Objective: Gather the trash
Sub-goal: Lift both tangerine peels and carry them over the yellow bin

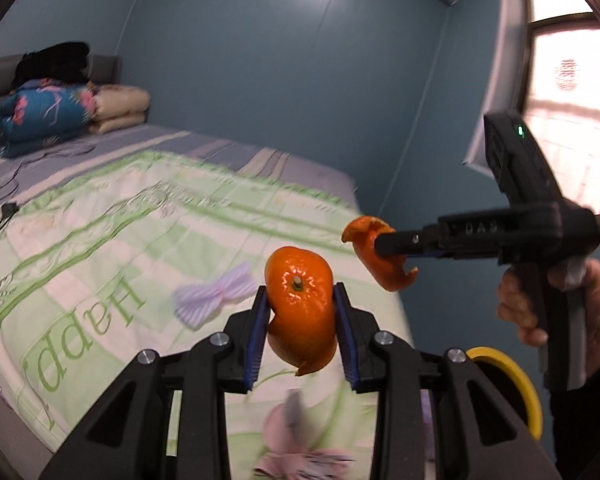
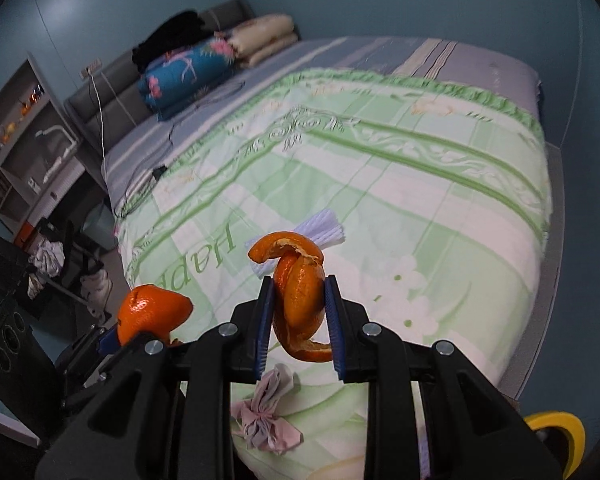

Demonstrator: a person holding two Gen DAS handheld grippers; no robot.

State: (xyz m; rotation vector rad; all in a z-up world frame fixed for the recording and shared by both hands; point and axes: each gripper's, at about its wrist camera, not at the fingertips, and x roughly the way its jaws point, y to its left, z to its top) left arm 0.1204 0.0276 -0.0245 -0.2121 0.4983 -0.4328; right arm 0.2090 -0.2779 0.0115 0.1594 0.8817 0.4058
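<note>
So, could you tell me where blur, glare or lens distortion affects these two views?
Left wrist view: the window is blown out white, the bedspread and crumpled tissue smear with motion, and the peel with the stem stays sharp with small highlights. Right wrist view: evenly lit, the curled peel crisp, the bed edges bowed by the fisheye, the corners dark.

Right gripper clamps a curled orange peel above a green quilt; crumpled tissue lies below it
</note>
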